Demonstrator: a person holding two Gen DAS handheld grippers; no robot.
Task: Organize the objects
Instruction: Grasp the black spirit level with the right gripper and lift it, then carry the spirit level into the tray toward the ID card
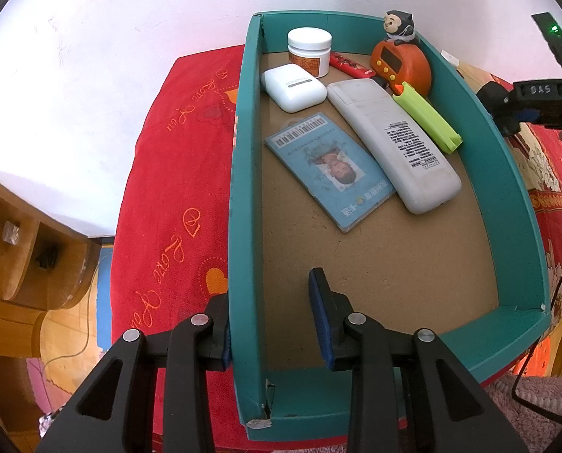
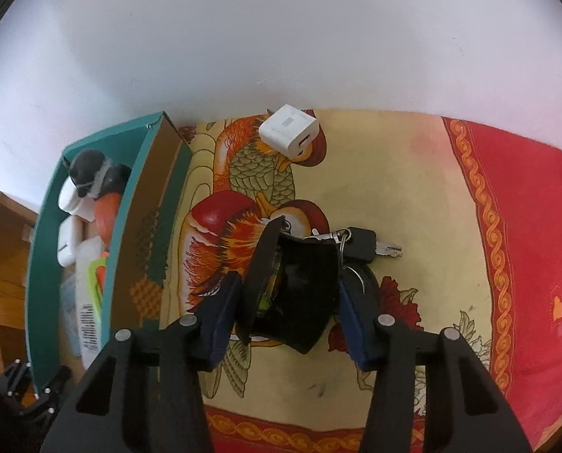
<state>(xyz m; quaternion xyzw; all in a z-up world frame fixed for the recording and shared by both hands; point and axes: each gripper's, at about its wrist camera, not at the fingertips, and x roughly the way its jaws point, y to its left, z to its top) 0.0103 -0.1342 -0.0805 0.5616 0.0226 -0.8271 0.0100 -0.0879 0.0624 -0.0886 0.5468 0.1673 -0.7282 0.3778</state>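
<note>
Left wrist view: the left gripper (image 1: 275, 317) is clamped on the teal box's (image 1: 243, 188) left wall at 6 o'clock; a remote (image 1: 390, 139) and card (image 1: 328, 168) lie inside.

Right wrist view: the right gripper (image 2: 286, 319) straddles a black key pouch (image 2: 292, 287) at center; whether its pads press it cannot be told. A white charger (image 2: 289, 135) sits at 12 o'clock.

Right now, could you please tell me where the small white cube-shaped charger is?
In the right wrist view, the white cube charger lies on the patterned cloth by the wall, outside and right of the teal box, beyond the black key pouch.
</note>
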